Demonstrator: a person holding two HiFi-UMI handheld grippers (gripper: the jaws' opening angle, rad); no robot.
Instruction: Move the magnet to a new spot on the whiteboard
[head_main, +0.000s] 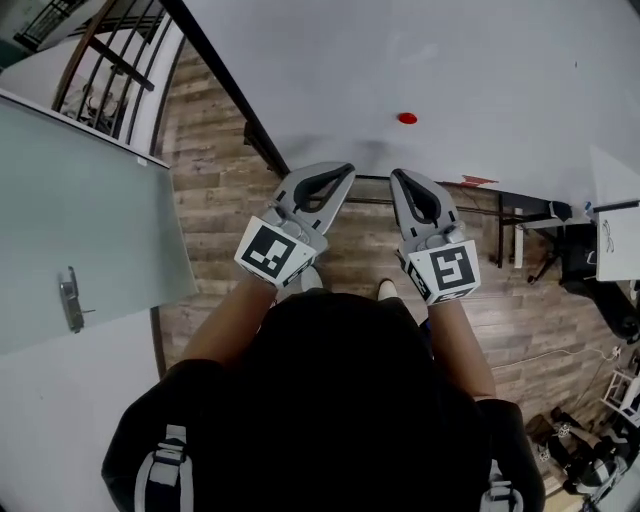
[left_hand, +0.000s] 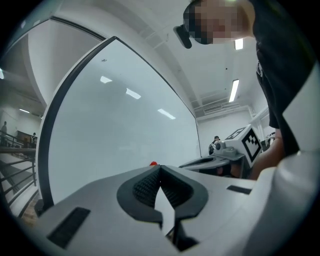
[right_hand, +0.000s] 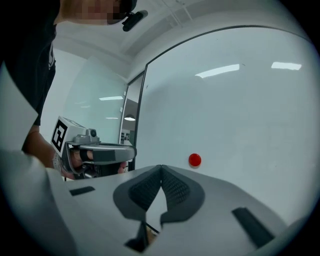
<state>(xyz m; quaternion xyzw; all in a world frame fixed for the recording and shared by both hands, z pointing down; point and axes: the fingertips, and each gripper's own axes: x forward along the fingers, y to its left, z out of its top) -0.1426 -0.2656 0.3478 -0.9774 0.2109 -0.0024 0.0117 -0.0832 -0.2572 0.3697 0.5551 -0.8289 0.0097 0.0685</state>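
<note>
My left hand-held gripper (head_main: 346, 171) has its jaws pressed together at the tips, with nothing between them. In the left gripper view the black ribbed pads (left_hand: 148, 184) meet in a point, leaving a small teardrop gap behind. My right hand-held gripper (head_main: 396, 174) is closed the same way and also empty. Its finely grooved rubber pads (right_hand: 175, 188) sit in smooth, matte grey plastic shells. Each one carries a white cube with black square markers (head_main: 269, 252) at the back, near my wrists.

The magnet (head_main: 407, 118) is a small, round, glossy red disc stuck flat on the whiteboard (head_main: 470, 60). It lies ahead of the right gripper's tip, well apart from both grippers. The whiteboard is a smooth, pale sheet with a thin dark frame, and it reflects the ceiling strip lights. Below me the floor (head_main: 215, 190) is laid in grey-brown wood-grain planks.
</note>
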